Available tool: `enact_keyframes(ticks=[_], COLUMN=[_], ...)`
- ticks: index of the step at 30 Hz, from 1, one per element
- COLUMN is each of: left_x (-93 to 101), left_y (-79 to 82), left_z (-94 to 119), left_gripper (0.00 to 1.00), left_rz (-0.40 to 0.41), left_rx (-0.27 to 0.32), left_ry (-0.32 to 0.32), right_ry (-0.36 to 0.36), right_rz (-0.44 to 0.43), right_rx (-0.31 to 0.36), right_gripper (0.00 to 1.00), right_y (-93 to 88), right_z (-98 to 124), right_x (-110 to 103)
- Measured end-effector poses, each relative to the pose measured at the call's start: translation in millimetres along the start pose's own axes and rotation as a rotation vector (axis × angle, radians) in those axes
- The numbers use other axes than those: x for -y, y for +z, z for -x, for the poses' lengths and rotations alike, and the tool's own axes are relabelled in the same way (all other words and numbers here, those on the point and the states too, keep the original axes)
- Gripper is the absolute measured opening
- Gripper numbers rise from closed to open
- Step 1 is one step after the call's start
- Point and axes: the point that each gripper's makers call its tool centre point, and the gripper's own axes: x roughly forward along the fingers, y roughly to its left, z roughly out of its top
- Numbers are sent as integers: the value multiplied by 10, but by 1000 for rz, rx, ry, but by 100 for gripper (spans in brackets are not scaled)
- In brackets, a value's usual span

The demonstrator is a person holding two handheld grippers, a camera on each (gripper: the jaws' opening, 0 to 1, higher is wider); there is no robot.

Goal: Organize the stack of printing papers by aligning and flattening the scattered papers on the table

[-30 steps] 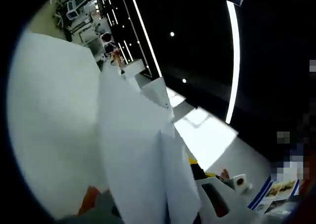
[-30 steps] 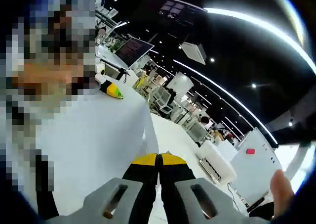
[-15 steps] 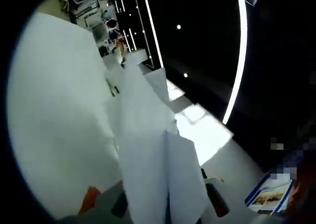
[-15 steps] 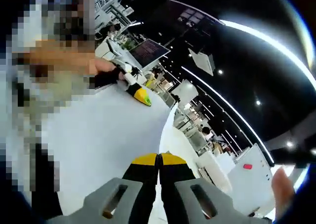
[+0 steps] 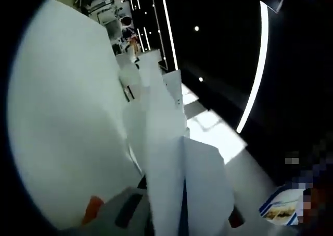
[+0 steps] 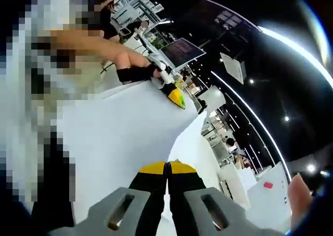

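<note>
Right gripper view: fingers closed, pinching papers edge; left fingers clamp papers too.

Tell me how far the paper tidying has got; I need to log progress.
Done: the papers are gathered and lifted. In hand: the right hand-held gripper is shut on their edge, the left hand-held gripper holds the far side. Left: sheets still fan unevenly in the left gripper view, so aligning and flattening remain.

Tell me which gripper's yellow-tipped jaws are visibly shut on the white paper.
The right gripper: its yellow tips meet on the white paper sheet. The left gripper has paper covering its jaws.
</note>
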Motion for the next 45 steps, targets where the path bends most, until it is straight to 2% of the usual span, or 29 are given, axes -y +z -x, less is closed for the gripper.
enact_keyframes(ticks=[2,10,14,17,23,29,35,42,45], left_x=[-38,-168,-156,-146,-130,-140,-180,-221,-218], left_y=[-15,87,110,111,88,101,106,122,106], left_z=[1,36,37,31,22,17,12,10,11], left_gripper=[17,21,21,21,21,21,22,22,22], left_rz=[21,60,80,88,75,66,65,65,62], left_rx=[-3,38,62,67,59,61,59,59,56], left_ry=[11,32,30,29,34,38,50,56,58], right_ry=[4,31,44,64,118,141,202,218,247], right_rz=[8,51,162,211,222,233,239,248,245], right_rx=[-5,-1,-30,-43,-19,-3,59,73,91], right_gripper=[0,0,0,0,0,0,0,0,0], right_y=[-9,38,36,40,112,163,282,334,366], right_z=[-12,-26,-40,-72,-145,-146,-83,-67,-44], right_x=[-13,-77,-159,-275,-462,-498,-590,-624,-689])
